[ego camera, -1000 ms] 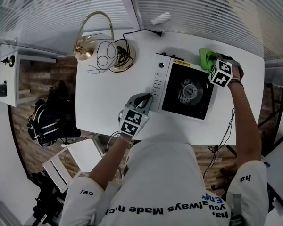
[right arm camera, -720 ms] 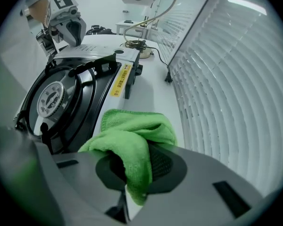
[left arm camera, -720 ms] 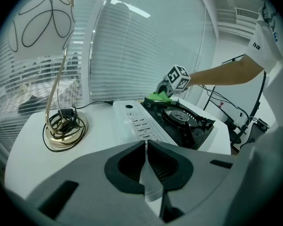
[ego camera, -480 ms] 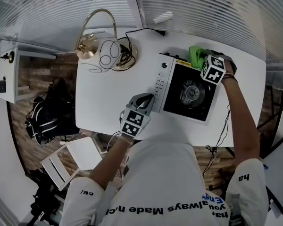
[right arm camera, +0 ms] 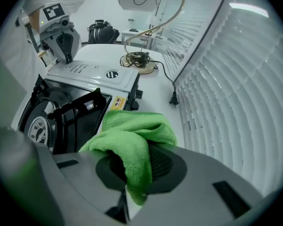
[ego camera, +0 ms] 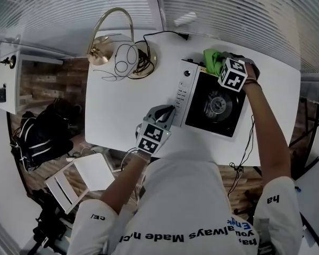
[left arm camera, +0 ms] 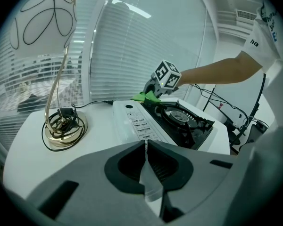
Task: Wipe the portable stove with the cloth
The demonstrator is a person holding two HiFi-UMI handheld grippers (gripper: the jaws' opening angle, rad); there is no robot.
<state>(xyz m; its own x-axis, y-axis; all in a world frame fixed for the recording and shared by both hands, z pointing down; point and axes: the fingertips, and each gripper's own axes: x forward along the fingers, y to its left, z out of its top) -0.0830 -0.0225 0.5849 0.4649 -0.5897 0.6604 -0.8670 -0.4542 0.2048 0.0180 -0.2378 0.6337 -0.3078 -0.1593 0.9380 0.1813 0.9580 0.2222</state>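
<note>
— What did we find furthest left of the portable stove point(ego camera: 182, 92)?

— A brass lamp point(ego camera: 112, 41) with its cable coiled on the base, standing left of the stove and further back on the white table point(ego camera: 117, 110). Then came the left gripper point(ego camera: 167, 112), just beside the stove's left edge. Its own view showed us the jaws point(left arm camera: 146, 149) pressed together with nothing between them.

— And did anything hold something?

— Only the stove's black sunken top, which held the round burner point(ego camera: 219, 104) inside its pan support.

— Which way did the stove point?

— We saw its white control strip turned left, toward the left gripper, and that strip ran from the near side to the far side, a little tilted. From above the body looked close to square, so we could not name its longer side.

— Where was the cloth point(ego camera: 212, 61)?

— At the stove's far edge, bunched over the rim, with the right gripper point(ego camera: 220, 67) on it.

— Could we see the grip from above?

— No, the marker cube covered it. The right gripper view showed us the jaws point(right arm camera: 137, 166) closed on a fold of the green cloth point(right arm camera: 132, 135), and a yellow label point(right arm camera: 117, 102) on the stove's far rim just beside it.
</note>
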